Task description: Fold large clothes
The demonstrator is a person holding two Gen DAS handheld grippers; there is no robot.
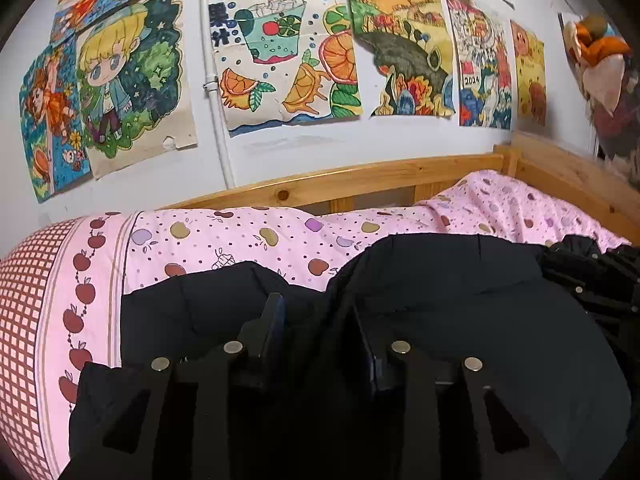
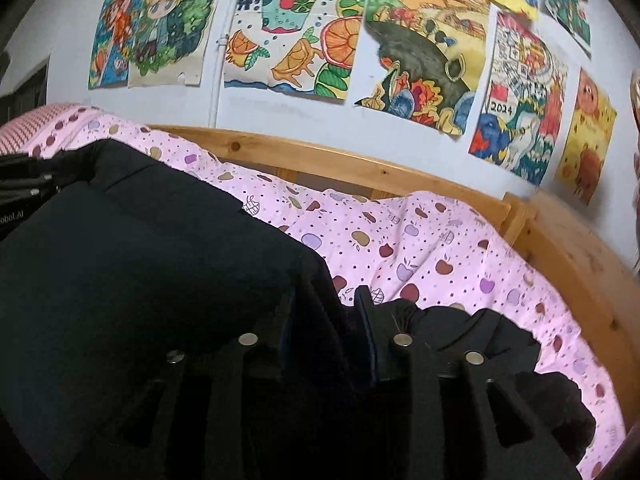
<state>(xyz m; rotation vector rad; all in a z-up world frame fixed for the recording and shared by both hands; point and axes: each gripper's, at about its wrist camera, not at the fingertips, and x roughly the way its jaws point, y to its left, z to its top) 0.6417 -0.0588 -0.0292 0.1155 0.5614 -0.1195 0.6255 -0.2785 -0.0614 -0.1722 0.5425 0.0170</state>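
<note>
**Black coat on the bed, both grippers at its folds**

The bed (image 1: 360, 184) — pine frame, pink fruit-print sheet (image 1: 248, 240) — runs along a white wall hung with coloured drawings (image 1: 280, 52). A red-and-white checked pillow (image 1: 28, 300) lies at the left end in my left view.

The black coat (image 1: 460, 300) is spread over the sheet, nearer me than the wall-side rail. Its bulk sits at centre and right in my left view, with a snap-studded edge (image 1: 580, 280) bunched at far right. In my right view the coat (image 2: 140, 260) fills the left half, and a crumpled dark part (image 2: 460, 328) lies on the sheet to the right.

My left gripper (image 1: 320, 320) has its fingers parted a little, a ridge of coat fabric between them; I cannot tell whether the pads press on it.

My right gripper (image 2: 324, 304) stands likewise — fingers slightly apart astride the coat's edge, grip not discernible.
</note>
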